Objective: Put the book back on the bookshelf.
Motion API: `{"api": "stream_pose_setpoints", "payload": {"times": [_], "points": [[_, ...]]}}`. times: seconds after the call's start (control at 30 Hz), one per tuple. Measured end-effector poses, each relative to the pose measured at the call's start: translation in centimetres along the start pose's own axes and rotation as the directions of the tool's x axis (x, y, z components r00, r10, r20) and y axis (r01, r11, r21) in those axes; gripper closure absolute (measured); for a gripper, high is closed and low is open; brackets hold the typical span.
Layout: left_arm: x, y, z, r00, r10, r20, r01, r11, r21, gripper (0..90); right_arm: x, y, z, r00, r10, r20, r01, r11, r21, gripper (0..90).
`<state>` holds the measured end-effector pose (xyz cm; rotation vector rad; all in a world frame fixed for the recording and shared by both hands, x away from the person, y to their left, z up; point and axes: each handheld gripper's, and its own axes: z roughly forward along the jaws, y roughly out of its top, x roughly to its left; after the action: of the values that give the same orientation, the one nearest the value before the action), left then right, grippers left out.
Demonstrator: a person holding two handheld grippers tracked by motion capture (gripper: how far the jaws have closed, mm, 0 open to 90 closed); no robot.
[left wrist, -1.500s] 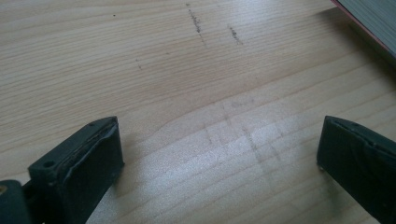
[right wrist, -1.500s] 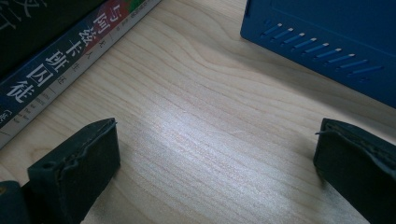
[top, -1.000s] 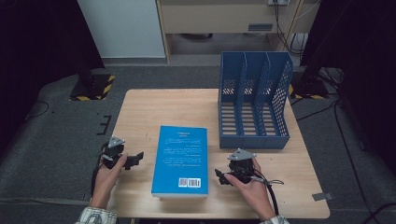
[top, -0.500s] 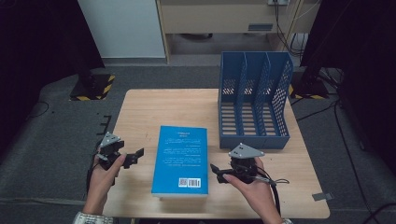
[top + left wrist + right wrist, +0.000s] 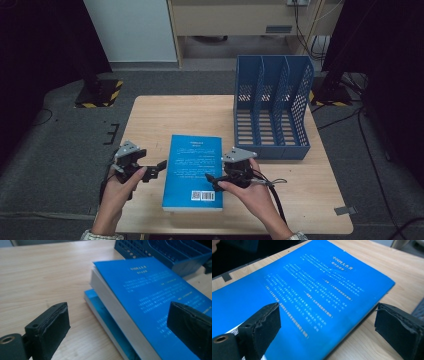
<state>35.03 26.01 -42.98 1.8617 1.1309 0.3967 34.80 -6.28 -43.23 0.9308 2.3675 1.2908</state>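
Observation:
A thick blue book (image 5: 194, 172) lies flat on the wooden table (image 5: 175, 115), back cover up, near the front edge. My left gripper (image 5: 156, 170) is open beside the book's left long side. In the left gripper view (image 5: 117, 332) the white page edge of the book (image 5: 150, 297) lies between the jaws, one jaw over the table and the other over the cover. My right gripper (image 5: 211, 181) is open at the book's right edge. In the right gripper view (image 5: 327, 332) one jaw hangs over the cover (image 5: 312, 285), the other past the edge.
A blue three-slot file rack (image 5: 272, 107) stands upright at the table's back right, its open front facing the person; its mesh base (image 5: 170, 252) lies just beyond the book. Bare wood spreads to the left and behind the book.
The right gripper has moved left, and its jaws now straddle the book's right edge. The left gripper has edged slightly toward the book's left side. The book has not moved.

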Motion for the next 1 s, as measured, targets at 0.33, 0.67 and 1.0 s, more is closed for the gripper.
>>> {"api": "stream_pose_setpoints", "payload": {"times": [0.33, 0.67, 1.0], "points": [[-2.2, -1.6, 3.6, 0.9934, 0.001, 0.114, -0.011, 0.9963, 0.085, 2.8, -0.5, -1.5, 2.1, 0.9984, 0.046, -0.034, -0.045, 0.998, 0.035, 3.3], [-2.3, -2.1, 4.4, 0.9813, -0.042, 0.188, 0.025, 0.9953, 0.093, 0.0, -1.1, -2.3, 2.8, 0.9863, 0.138, -0.091, -0.138, 0.990, 0.005, 2.1], [-1.7, -2.5, 4.7, 0.9698, -0.099, 0.223, 0.077, 0.9916, 0.103, 0.0, -1.5, -2.9, 3.4, 0.9607, 0.239, -0.141, -0.240, 0.971, 0.011, 0.2]]}}
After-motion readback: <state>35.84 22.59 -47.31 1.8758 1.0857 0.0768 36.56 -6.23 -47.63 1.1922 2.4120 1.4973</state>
